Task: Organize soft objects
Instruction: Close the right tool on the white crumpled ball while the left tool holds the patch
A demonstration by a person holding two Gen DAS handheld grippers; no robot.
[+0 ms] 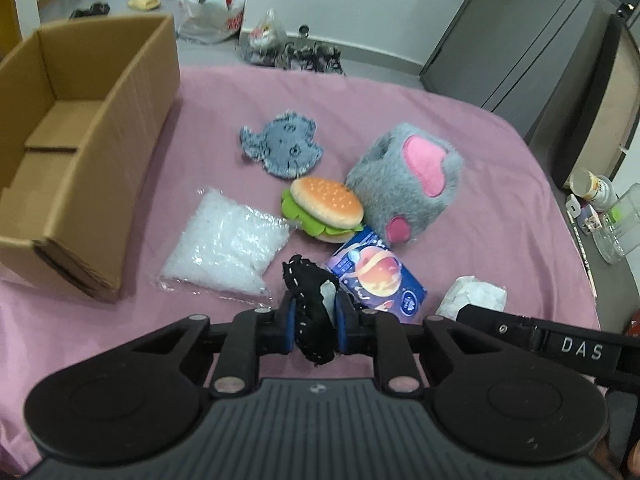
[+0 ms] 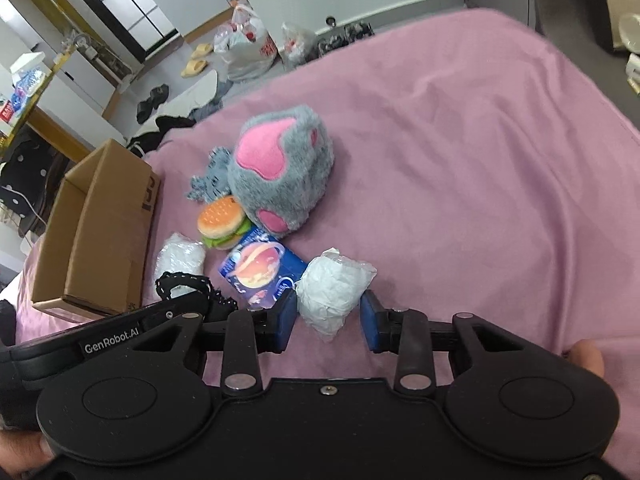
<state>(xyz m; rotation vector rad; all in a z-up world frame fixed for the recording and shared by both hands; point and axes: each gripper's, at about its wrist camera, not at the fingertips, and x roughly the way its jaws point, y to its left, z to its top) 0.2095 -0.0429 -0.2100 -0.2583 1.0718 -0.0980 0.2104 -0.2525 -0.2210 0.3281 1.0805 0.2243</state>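
My left gripper: jaws clamped on the black stitched cloth. My right gripper: jaws wide, white wrapped bundle sitting between them on the pink bed, unpinched.

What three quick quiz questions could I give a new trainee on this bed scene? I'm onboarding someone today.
1. True or false: the left gripper is shut on the black cloth.
2. Which item sits between the right gripper's open fingers? A) burger toy B) white packet C) grey paw plush
3. Fill in: the cardboard box on the pink sheet looks ___ inside.

Key: 1 true; 2 B; 3 empty.
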